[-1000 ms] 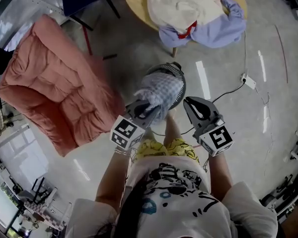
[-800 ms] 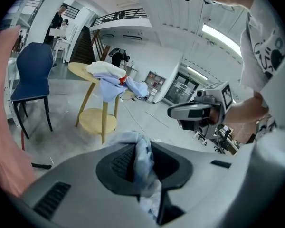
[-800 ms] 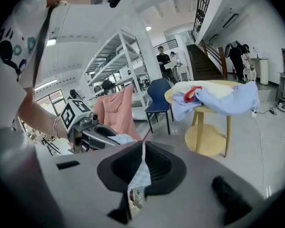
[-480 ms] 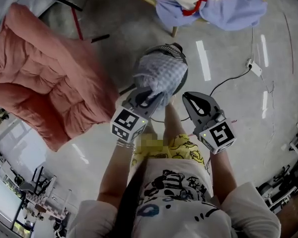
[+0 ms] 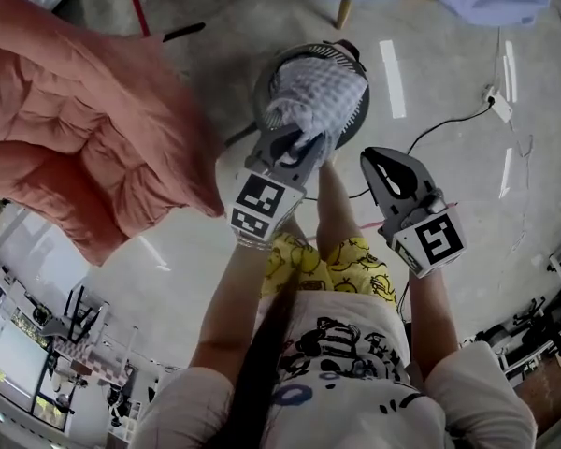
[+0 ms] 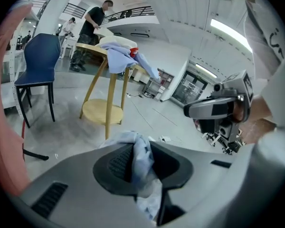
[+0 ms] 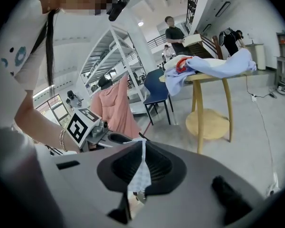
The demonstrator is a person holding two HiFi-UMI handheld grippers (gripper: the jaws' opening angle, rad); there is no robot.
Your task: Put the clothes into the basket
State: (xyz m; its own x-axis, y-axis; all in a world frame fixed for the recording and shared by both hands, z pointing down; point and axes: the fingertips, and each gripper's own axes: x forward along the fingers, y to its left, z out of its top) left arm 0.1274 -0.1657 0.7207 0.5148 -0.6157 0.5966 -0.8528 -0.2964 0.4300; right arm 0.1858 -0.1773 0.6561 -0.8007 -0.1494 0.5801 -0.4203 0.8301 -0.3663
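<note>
Where left tool clamps, cloth bunches.

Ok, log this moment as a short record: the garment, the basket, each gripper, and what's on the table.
garment: checked cloth, bunched, over the basket's mouth in the head view
basket: round, dark ribbed basket on the floor
left gripper: shut on the checked cloth
right gripper: shut on a thin edge of the same cloth
table: clothes pile on the wooden table
nearby: pink quilt
</note>
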